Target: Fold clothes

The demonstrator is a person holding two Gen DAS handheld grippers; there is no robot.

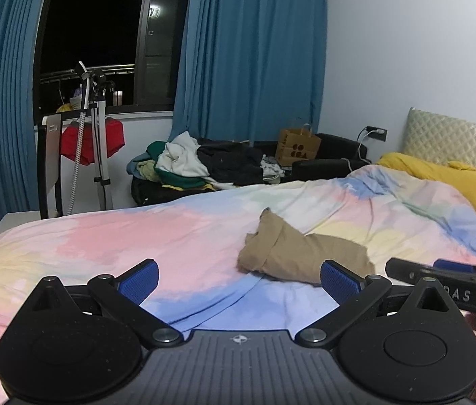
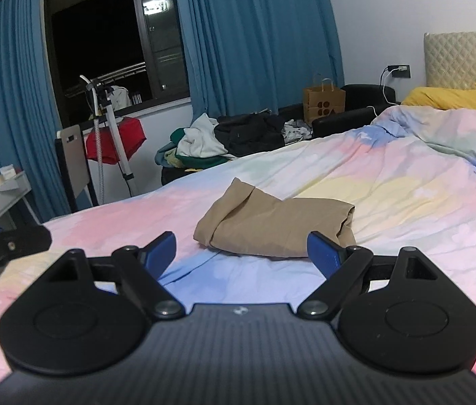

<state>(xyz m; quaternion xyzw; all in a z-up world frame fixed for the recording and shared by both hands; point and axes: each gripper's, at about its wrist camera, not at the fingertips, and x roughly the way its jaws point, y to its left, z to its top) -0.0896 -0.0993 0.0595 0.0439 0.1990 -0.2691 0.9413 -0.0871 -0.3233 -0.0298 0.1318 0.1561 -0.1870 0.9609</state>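
Lying folded at the centre of both wrist views, the tan garment (image 1: pixel 300 256) rests on the pastel bed cover (image 1: pixel 136 236), a compact bundle with one cuff turned up. The left gripper (image 1: pixel 239 278) and the right gripper (image 2: pixel 241 249) both hover short of it, jaws spread wide and empty, nothing between the blue pads. Judging by that, the fold looks finished and the cloth let go. More clothes (image 2: pixel 224 141) wait heaped near the curtains, upper middle.
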